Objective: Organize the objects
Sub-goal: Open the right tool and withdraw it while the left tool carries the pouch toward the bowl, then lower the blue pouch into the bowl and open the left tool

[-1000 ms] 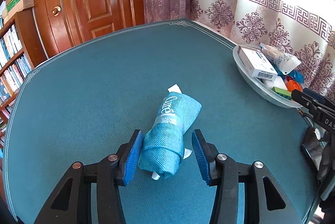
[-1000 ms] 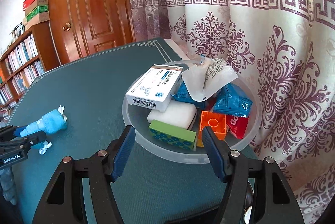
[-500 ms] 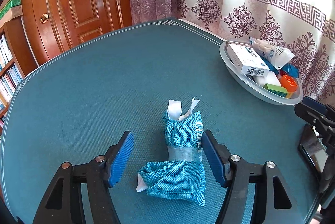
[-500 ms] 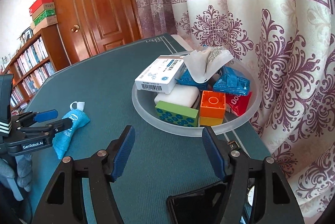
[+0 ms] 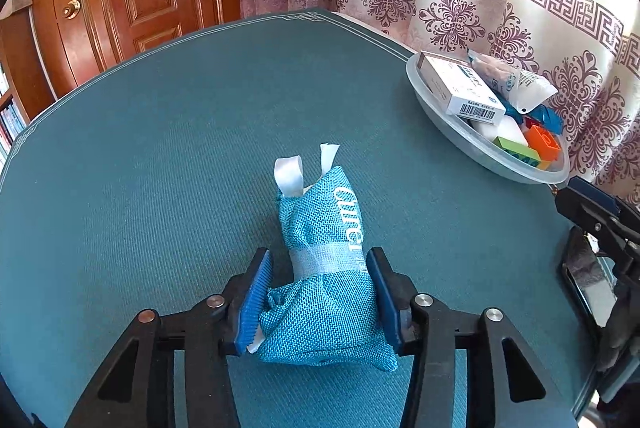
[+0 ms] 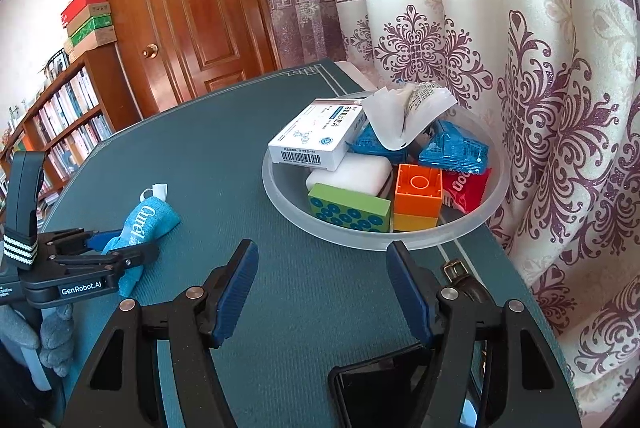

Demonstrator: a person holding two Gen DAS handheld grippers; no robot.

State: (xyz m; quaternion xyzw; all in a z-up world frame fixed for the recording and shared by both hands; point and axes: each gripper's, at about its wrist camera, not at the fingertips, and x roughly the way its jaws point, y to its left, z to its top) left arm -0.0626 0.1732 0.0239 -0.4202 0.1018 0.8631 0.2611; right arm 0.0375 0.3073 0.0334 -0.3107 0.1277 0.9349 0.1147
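Pouch (image 5: 326,280): soft mesh, likely light, squashy. Left gripper (image 5: 320,298) straddles its fat end, right pad touching, clamp apparently incomplete. Grip below band. Right gripper (image 6: 322,292) apart, empty.

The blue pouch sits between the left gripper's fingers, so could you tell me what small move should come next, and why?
Probably close the left gripper on the blue pouch. Its right pad already touches the fabric, while the left pad looks a little short of it. The pouch lies on the table, apart from the bowl holding the other items.
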